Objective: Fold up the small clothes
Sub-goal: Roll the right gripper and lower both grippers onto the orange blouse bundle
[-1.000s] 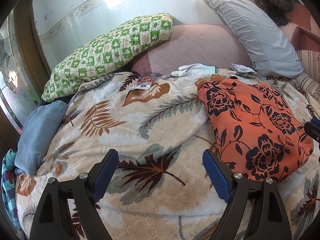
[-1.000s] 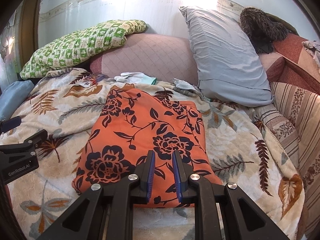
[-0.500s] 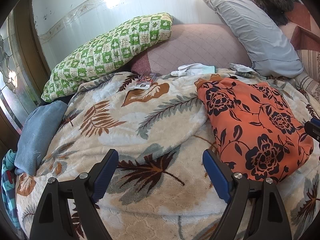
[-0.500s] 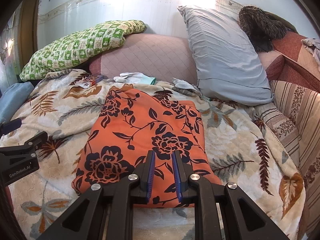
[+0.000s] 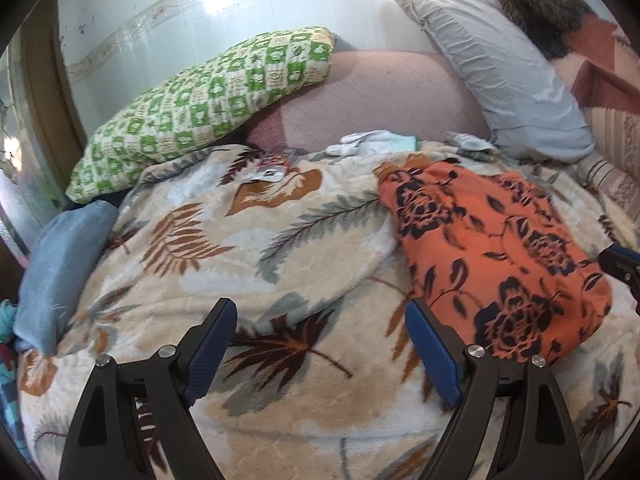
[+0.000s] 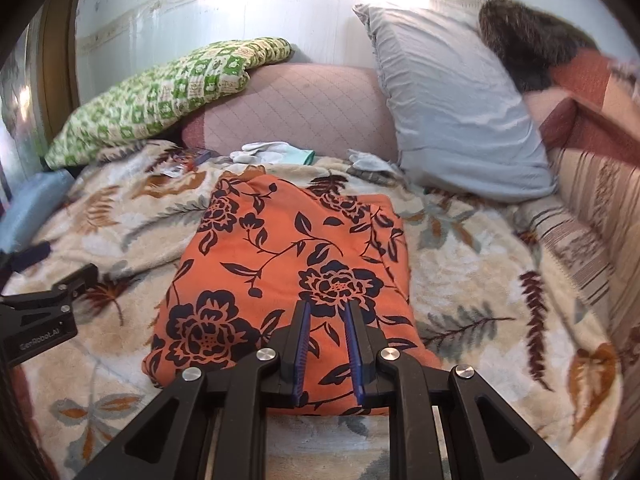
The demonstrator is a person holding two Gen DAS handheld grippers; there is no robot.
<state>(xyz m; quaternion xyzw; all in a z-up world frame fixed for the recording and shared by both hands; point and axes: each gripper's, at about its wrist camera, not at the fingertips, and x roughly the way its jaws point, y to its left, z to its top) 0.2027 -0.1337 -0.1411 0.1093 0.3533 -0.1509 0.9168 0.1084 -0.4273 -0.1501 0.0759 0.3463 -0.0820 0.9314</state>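
Orange floral garment (image 6: 288, 264) folded on blanket (image 5: 224, 240), R gripper (image 6: 326, 312) fingers seemingly slightly apart above it

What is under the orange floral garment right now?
The orange garment lies flat on the leaf-print blanket, which shows all around it. Anything directly beneath the cloth is covered and cannot be seen.

Bright daylight, blown-out glare on the wall (image 5: 240, 12) at top, fisheye bending and dark vignette at edges, slight motion blur
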